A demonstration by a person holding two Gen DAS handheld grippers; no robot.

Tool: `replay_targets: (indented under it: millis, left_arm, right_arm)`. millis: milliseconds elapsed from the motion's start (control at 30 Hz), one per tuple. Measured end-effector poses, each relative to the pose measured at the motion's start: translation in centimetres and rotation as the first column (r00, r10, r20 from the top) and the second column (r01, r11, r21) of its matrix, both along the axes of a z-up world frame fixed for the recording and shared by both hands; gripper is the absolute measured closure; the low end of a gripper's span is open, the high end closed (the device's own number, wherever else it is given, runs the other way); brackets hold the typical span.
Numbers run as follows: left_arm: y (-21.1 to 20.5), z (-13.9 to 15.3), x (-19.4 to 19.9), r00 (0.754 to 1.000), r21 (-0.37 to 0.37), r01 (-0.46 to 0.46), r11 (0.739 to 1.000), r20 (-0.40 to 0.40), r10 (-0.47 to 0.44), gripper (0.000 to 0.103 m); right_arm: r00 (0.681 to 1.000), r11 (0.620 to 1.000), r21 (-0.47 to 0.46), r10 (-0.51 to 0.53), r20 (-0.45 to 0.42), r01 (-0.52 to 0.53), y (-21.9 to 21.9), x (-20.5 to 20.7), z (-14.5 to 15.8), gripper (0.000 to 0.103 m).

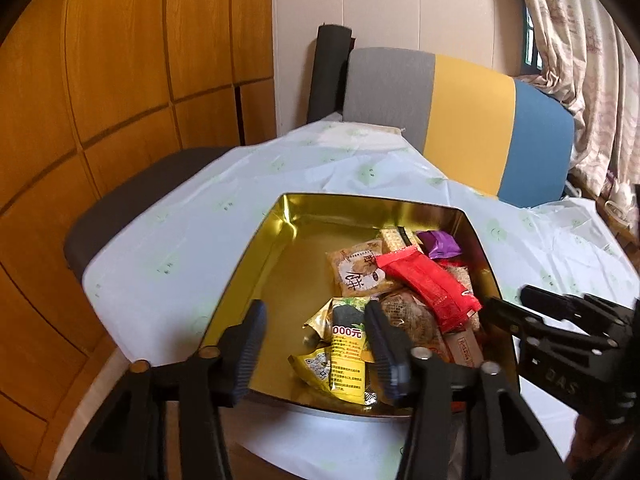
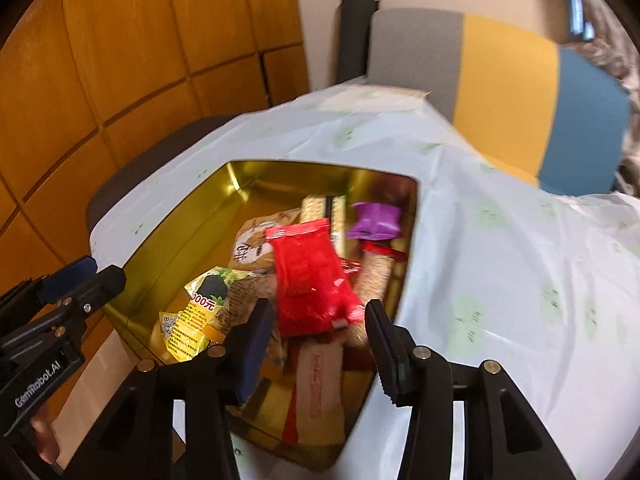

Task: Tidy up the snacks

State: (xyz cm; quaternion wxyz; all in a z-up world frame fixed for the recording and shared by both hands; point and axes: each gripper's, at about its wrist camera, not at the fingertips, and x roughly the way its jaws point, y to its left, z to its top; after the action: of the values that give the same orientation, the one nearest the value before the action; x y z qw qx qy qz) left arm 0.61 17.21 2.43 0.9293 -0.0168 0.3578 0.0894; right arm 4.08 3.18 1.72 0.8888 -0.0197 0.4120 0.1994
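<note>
Sitting on a table covered with a pale cloth [image 1: 168, 248], a gold tin [image 1: 280, 216] holds a heap of wrapped snacks, piled toward its right side and near edge; its far left part is bare. On top of the heap lies a red packet [image 2: 310, 276], long and shiny, with crimped ends. Beside it, toward the far right corner, is a small purple packet [image 2: 374, 222]. A yellow packet [image 1: 348, 354] with black print lies at the near edge, and a beige packet [image 1: 360, 270] with dark characters lies behind it.

Over the near edge of the tin, the left gripper [image 1: 316, 344] hangs with its jaws partly apart and nothing between the pads; the yellow packet is just below. Above the right part of the heap is the right gripper [image 2: 320, 348], also partly apart and empty, with the red packet just ahead of its fingertips. A striped chair [image 1: 472, 120] stands behind the table.
</note>
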Motion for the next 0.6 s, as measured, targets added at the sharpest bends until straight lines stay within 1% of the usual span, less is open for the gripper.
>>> replay_targets:
  millis: [67,100,133,167,233,300,467,600]
  left_arm:
    - [-0.6,0.3,-0.5,1.000,0.007,0.018,1.000,0.018,-0.018,0.048]
    - [-0.9,0.5,-0.8,0.999,0.002,0.032,0.999,0.031,-0.033,0.045]
    - [-1.2,0.6,-1.1,0.998,-0.001,0.038,0.999,0.042,-0.038,0.041]
    - [-1.5,0.8,-1.3,0.998,-0.003,0.040,0.999,0.053,-0.039,0.040]
    - [-2.1,1.0,-1.9,0.995,-0.007,0.047,0.999,0.084,-0.046,0.040]
    - [-2.8,1.2,-2.1,0.994,0.003,0.041,0.999,0.097,-0.041,0.040]
    - [-3.7,1.2,-2.2,0.996,0.016,0.036,0.999,0.082,-0.037,0.040]
    - [-3.7,1.3,-2.6,0.995,0.028,0.012,1.000,0.099,-0.015,0.040]
  right_arm:
    - [0.999,0.999,-0.004,-0.036,0.021,0.036,-0.8,-1.1,0.3,0.052]
    - [0.998,0.998,-0.003,-0.057,0.032,0.057,-1.2,-1.7,0.4,0.047]
    - [0.996,0.997,-0.001,-0.081,0.043,0.081,-1.7,-2.3,0.5,0.045]
    - [0.994,0.995,0.000,-0.101,0.049,0.101,-2.1,-2.7,0.5,0.043]
    - [0.990,0.991,0.014,-0.134,0.047,0.133,-3.1,-3.6,0.4,0.043]
    - [0.988,0.989,0.017,-0.148,0.041,0.147,-4.0,-4.3,0.2,0.042]
    - [0.984,0.985,0.014,-0.174,0.045,0.174,-4.9,-5.0,-0.3,0.042]
    - [0.980,0.982,0.017,-0.191,0.062,0.190,-5.2,-5.3,0.0,0.038]
